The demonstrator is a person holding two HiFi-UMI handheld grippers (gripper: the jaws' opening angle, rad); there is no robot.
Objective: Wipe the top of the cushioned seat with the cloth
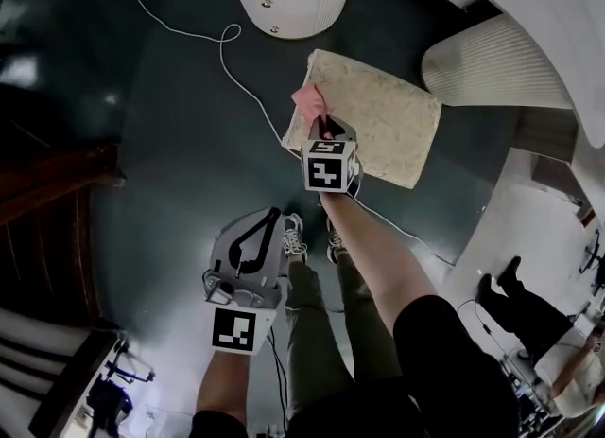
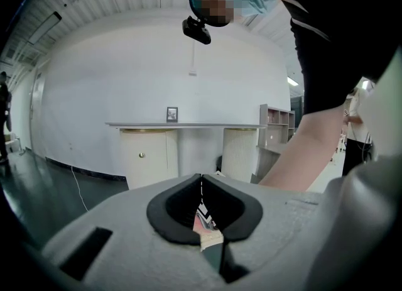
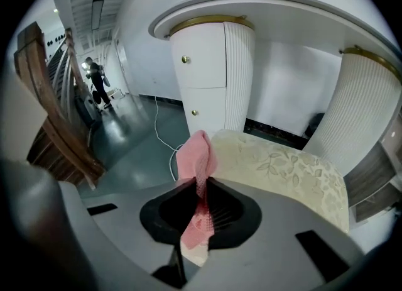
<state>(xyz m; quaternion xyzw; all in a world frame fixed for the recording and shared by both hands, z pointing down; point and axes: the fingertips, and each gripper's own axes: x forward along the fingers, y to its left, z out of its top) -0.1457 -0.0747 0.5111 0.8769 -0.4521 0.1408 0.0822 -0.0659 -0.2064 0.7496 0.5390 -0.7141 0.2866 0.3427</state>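
outstretched right hand-held gripper (image 3: 200,183) pinches cloth (image 3: 196,156) at seat (image 3: 286,169) corner.

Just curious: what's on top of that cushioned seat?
A pink cloth, clamped in the right gripper, over one corner. The gripper hides the cushioned seat beneath it; the rest looks bare.

left tool (image 1: 272,217), right tool (image 1: 322,125): grey, black pads (image 3: 163,211), black-white marker cubes (image 1: 329,164) | sleeves (image 1: 444,341): black | trousers (image 1: 317,332): olive
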